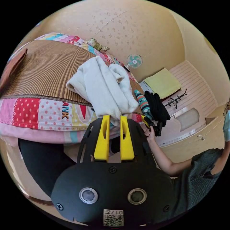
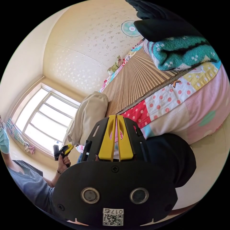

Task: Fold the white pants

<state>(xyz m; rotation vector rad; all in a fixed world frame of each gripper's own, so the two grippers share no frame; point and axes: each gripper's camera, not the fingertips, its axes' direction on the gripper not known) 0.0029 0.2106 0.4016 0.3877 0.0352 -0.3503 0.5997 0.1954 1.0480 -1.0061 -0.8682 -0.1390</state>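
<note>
Count: one pair of white pants [image 1: 103, 88], bunched in a heap at the bed [image 1: 28, 112] edge; one teal patterned knit [image 1: 143, 103] and one black garment [image 1: 157, 107] stacked near the same edge. Two tongs: left tongs [image 1: 114, 117] and right tongs [image 2: 116, 117]. Also one wall fan [image 1: 134, 60], one woven mat [image 1: 45, 69], one window [image 2: 45, 117], one person [image 1: 191, 172].

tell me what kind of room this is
Most likely a bedroom in a home: a bed with a woven mat over patchwork bedding, a wall fan, and a window. The white pants lie bunched on the mat.
</note>
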